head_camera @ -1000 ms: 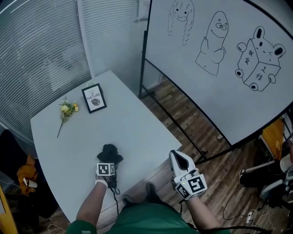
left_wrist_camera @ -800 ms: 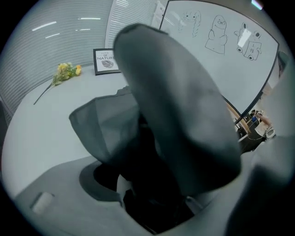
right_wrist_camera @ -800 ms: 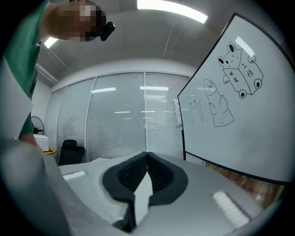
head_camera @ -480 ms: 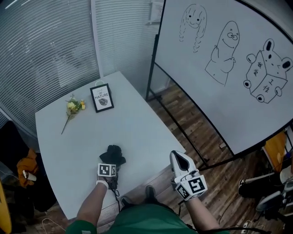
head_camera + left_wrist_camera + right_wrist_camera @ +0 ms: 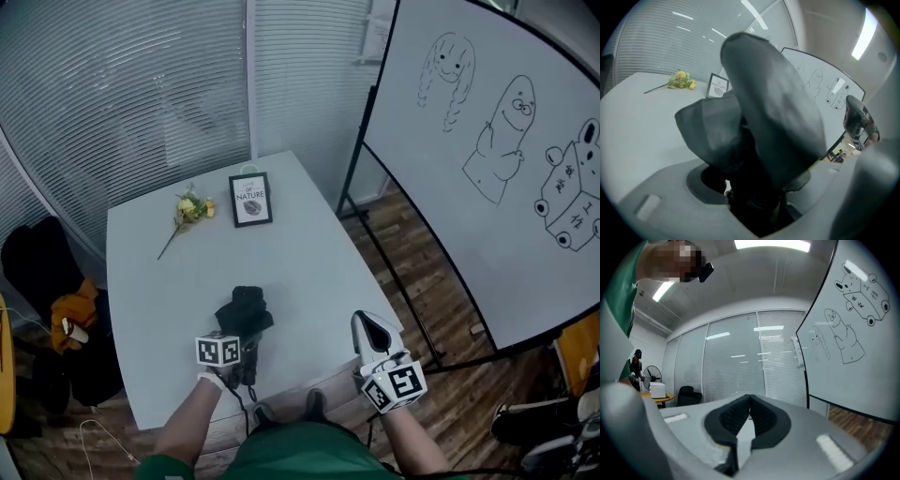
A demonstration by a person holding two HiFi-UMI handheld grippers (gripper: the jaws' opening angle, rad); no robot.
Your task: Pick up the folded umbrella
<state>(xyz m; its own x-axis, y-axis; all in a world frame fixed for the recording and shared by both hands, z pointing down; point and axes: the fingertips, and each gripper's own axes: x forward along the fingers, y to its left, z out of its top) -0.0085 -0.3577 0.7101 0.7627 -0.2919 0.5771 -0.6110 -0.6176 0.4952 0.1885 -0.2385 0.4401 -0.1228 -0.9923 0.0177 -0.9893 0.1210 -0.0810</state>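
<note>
Your left gripper [image 5: 247, 349] had just been closing onto the seemingly light, floppy folded umbrella [image 5: 246, 309] by its stiffer core; right gripper [image 5: 367, 324] closed, empty

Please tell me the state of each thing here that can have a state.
left hand-held gripper: jaws have just been closing, now shut on the folded umbrella.
folded umbrella: folded, held.
right hand-held gripper: shut, empty.
flower: lying flat on the table.
picture frame: standing on the table.
</note>
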